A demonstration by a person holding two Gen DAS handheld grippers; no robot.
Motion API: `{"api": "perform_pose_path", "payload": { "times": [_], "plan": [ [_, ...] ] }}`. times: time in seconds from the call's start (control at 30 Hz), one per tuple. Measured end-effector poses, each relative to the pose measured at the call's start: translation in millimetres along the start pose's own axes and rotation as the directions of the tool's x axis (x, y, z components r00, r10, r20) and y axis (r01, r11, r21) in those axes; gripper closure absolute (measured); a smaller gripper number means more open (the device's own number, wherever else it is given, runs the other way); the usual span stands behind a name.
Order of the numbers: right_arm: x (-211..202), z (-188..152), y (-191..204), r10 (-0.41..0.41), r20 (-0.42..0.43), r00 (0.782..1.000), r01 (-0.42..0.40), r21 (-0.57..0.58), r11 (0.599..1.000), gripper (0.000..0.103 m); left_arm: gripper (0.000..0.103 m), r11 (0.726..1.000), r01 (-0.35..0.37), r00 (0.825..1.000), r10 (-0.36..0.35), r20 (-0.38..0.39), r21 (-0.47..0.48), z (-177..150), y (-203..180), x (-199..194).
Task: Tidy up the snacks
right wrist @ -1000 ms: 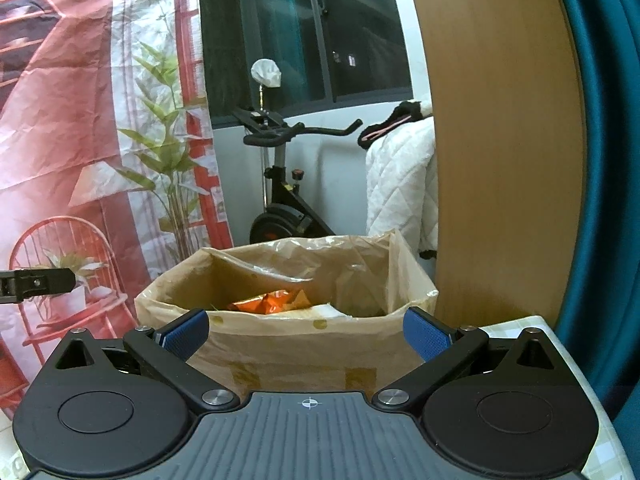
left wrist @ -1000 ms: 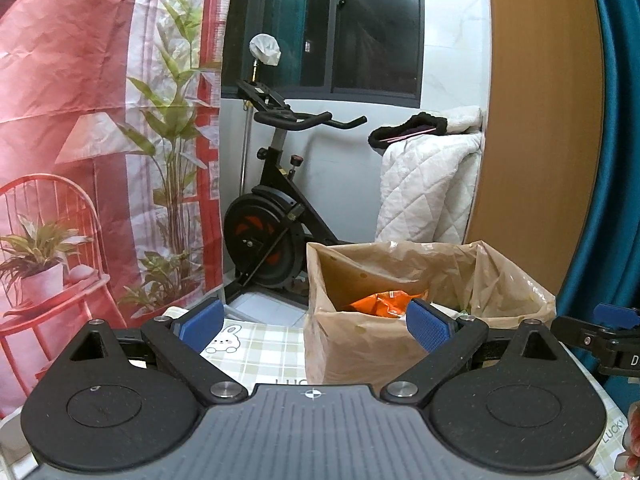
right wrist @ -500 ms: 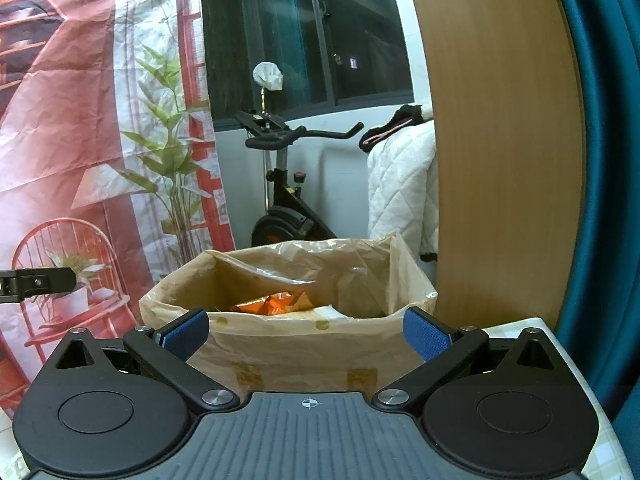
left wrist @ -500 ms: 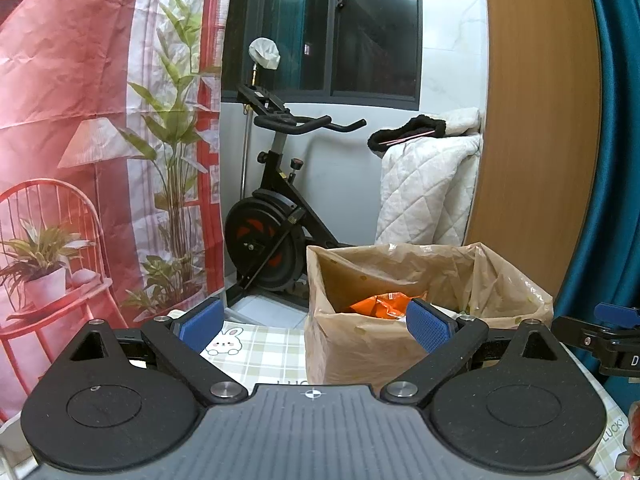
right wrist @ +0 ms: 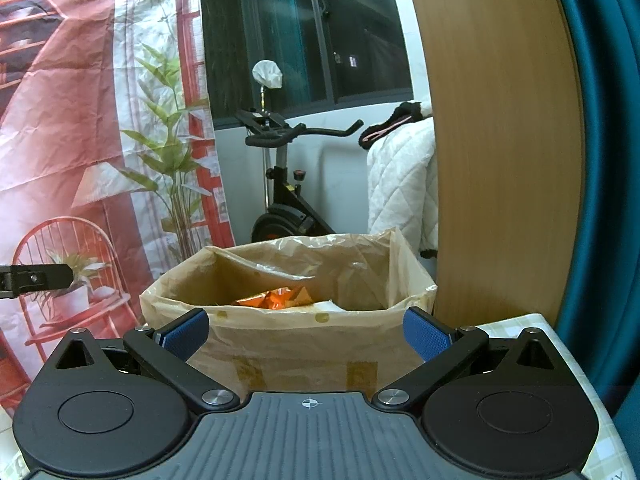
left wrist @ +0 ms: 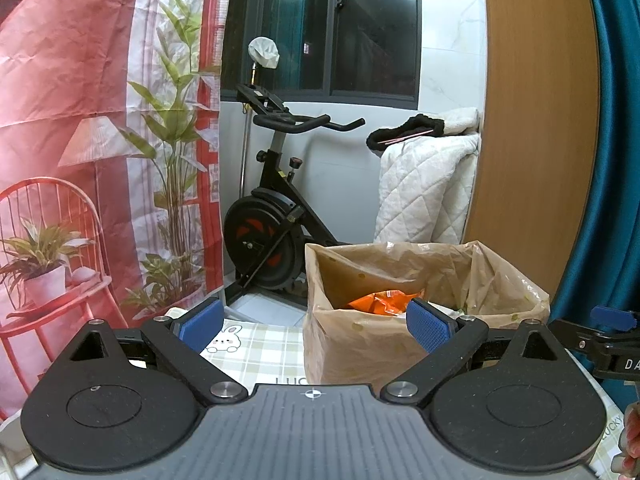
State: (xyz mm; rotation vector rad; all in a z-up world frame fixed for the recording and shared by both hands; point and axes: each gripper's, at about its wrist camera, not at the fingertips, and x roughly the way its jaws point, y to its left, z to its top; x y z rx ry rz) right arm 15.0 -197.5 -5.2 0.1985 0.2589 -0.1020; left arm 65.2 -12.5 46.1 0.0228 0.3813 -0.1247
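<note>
A cardboard box lined with a tan plastic bag (left wrist: 360,344) stands on the table; it also shows in the right wrist view (right wrist: 300,344). Orange snack packets (left wrist: 380,300) lie inside, seen too in the right wrist view (right wrist: 276,298), beside a pale packet (right wrist: 330,306). My left gripper (left wrist: 314,324) is open and empty, level with the box's near left side. My right gripper (right wrist: 306,334) is open and empty, just in front of the box. Each gripper's tip shows in the other's view: the right one (left wrist: 608,332), the left one (right wrist: 36,278).
The table has a checked cloth with a rabbit print (left wrist: 248,344). A wooden panel (right wrist: 492,140) and teal curtain (right wrist: 600,160) rise at the right behind the box. An exercise bike (left wrist: 280,216), a white quilt (left wrist: 424,188) and a red printed backdrop (left wrist: 80,120) stand beyond.
Both grippers have stayed open and empty; the views have shifted only slightly, with the box sitting a little lower in the right wrist view.
</note>
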Motion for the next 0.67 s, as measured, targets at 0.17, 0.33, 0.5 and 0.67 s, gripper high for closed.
{"api": "perform_pose_path", "payload": {
  "times": [0.17, 0.33, 0.5, 0.67],
  "plan": [
    [0.1, -0.2, 0.3, 0.0, 0.0, 1.0, 0.0, -0.001, 1.0, 0.001, 0.004, 1.0, 0.005, 1.0, -0.005, -0.005, -0.005, -0.8, 2.1, -0.8],
    [-1.3, -3.1, 0.3, 0.001, -0.005, 1.0, -0.001, -0.002, 1.0, 0.001, 0.004, 1.0, 0.001, 1.0, -0.001, -0.01, -0.009, -1.5, 2.3, -0.7],
    [-0.7, -8.5, 0.9, 0.003, -0.01, 1.0, -0.003, -0.005, 1.0, 0.001, 0.004, 1.0, 0.001, 1.0, -0.001, -0.015, -0.011, -2.8, 4.1, -0.3],
    [1.5, -8.7, 1.8, 0.003, -0.015, 1.0, -0.003, -0.005, 1.0, 0.001, 0.004, 1.0, 0.0, 1.0, -0.001, -0.021, -0.017, -2.4, 5.2, 1.3]
  ]
}}
